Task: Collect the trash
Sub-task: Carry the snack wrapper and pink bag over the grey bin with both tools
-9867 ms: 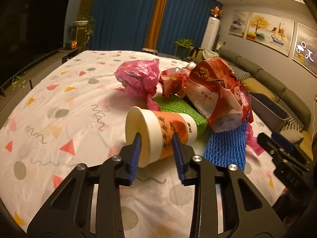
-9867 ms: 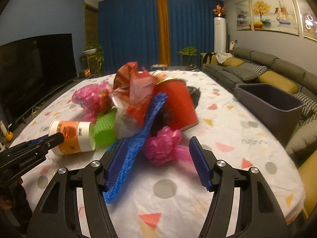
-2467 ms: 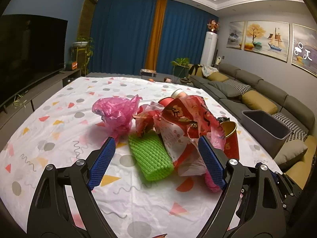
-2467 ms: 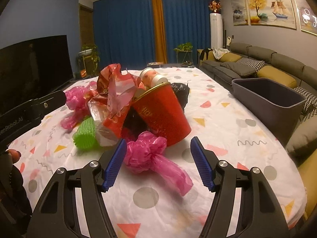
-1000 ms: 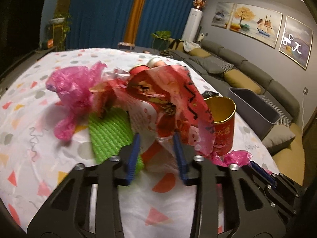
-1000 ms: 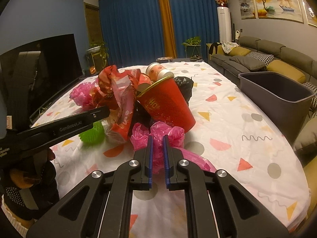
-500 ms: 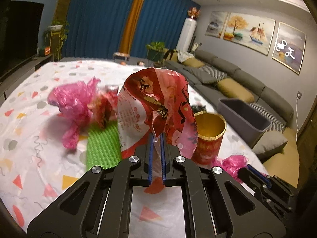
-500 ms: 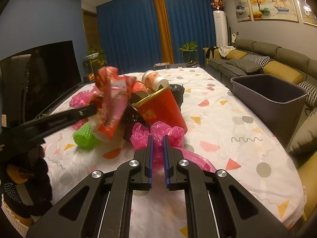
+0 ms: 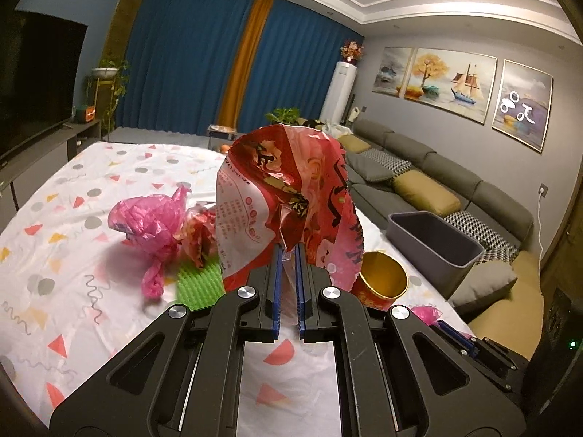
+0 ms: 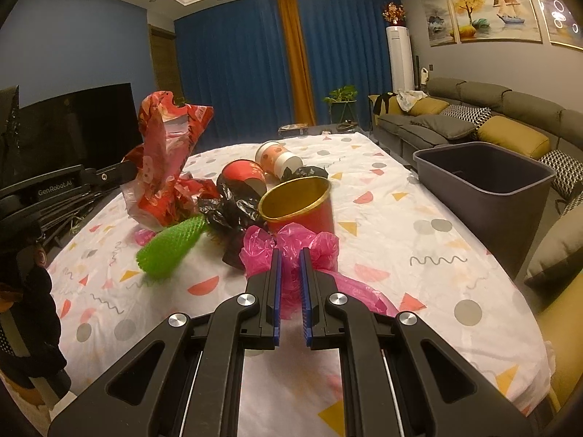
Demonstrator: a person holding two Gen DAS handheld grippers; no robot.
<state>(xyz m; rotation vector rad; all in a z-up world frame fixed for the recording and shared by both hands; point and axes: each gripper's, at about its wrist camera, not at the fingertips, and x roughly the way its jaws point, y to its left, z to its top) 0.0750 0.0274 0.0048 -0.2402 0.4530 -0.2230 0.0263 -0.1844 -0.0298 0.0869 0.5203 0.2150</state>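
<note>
Home lvg rm: sofa (image 9: 430, 167), TV (image 10: 76, 127), curtains (image 9: 189, 73)

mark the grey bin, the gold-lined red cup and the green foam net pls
grey bin (image 10: 484, 186), right wrist view, front wall below the rim.
gold-lined red cup (image 10: 308, 216), right wrist view, red outer wall.
green foam net (image 10: 169, 247), right wrist view, middle of the mesh sleeve.

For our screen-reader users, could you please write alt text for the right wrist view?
The right hand-held gripper is shut on a pink plastic bag on a patterned tablecloth, near a red cup and a grey bin.
</note>
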